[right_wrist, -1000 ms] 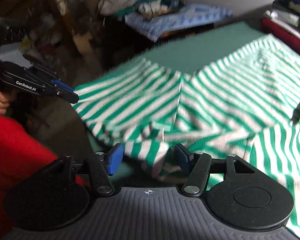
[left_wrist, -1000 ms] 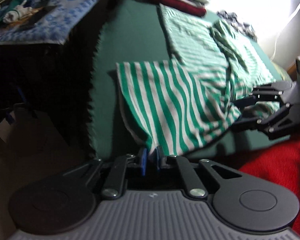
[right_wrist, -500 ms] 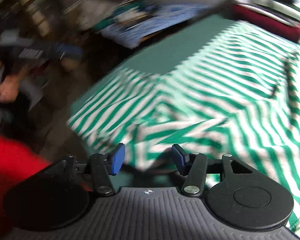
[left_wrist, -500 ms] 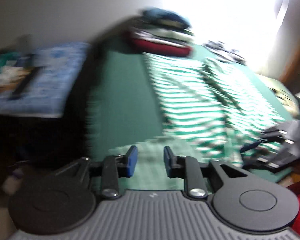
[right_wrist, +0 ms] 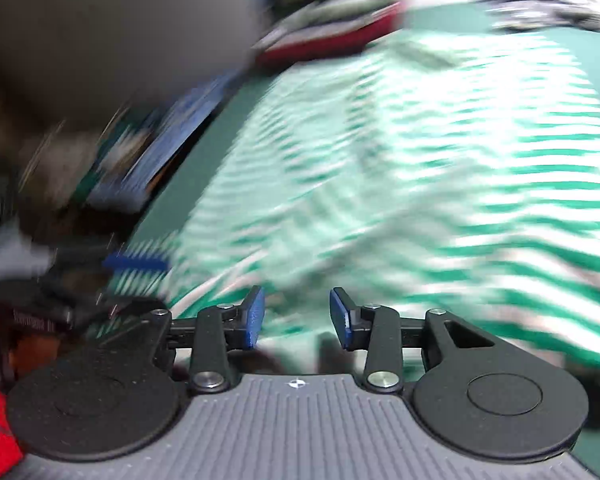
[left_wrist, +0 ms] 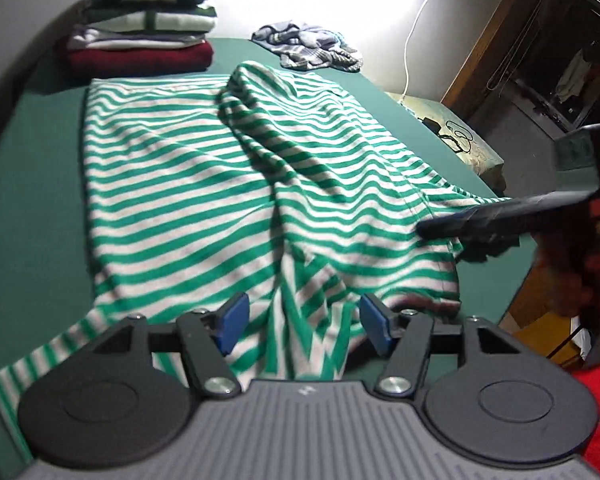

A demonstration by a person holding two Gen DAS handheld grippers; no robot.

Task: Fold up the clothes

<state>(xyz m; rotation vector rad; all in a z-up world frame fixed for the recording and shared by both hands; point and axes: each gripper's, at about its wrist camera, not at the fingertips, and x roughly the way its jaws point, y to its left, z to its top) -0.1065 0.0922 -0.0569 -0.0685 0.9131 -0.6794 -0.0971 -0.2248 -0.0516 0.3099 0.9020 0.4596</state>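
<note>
Left wrist view: left gripper (left_wrist: 302, 330) is hovering at the bed's (left_wrist: 28, 200) near edge, jaws spread wide, gripping nothing; striped shirt (left_wrist: 204, 184) is lying rumpled across the bed; folded pile (left_wrist: 140, 36) is sitting at the far left corner.

Right wrist view, blurred: right gripper (right_wrist: 297, 320) is gaping over the shirt's hem, empty.

A home, seemingly a bedroom. Green-covered bed (left_wrist: 32, 208) against a plain wall, with a stack of folded clothes (left_wrist: 144, 24) at its far end beside a crumpled checked garment (left_wrist: 308, 46). To the right, a wooden door frame (left_wrist: 496, 36), more clothing hanging in the dark space beyond (left_wrist: 572, 76).
</note>
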